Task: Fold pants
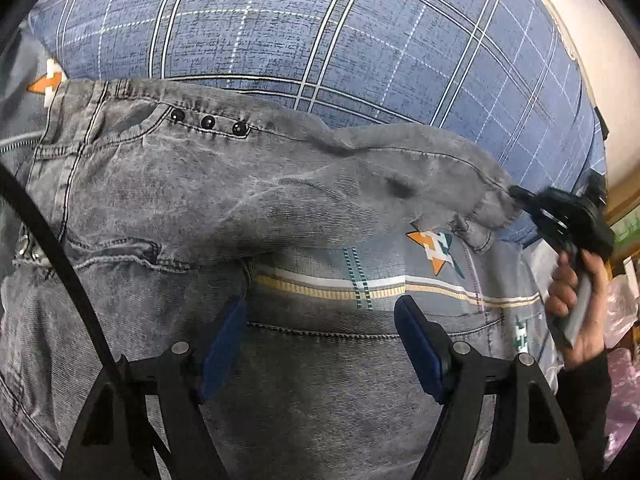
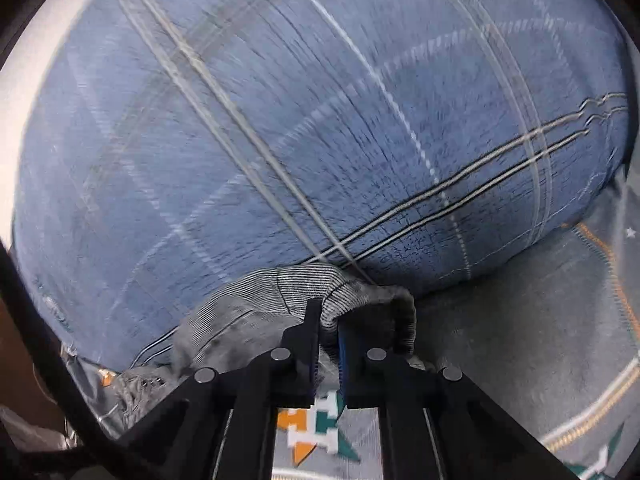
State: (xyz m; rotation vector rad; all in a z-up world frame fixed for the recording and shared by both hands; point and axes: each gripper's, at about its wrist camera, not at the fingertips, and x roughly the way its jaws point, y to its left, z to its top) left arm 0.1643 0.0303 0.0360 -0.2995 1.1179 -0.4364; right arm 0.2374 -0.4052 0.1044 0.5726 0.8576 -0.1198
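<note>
Right tool (image 2: 328,344) clenched on the pants (image 1: 200,184) hem; left tool (image 1: 320,340) released above them; a thin pinch may slip mid-fold.

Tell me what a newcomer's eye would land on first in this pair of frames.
The grey jeans sprawl across the middle of the left wrist view, one leg stretched out to the right, where the right gripper is shut on its hem. Behind them bulges a big blue checked quilt, which fills most of the right wrist view too. At the bottom, the left gripper hovers open over the jeans, its blue pads apart.
</note>
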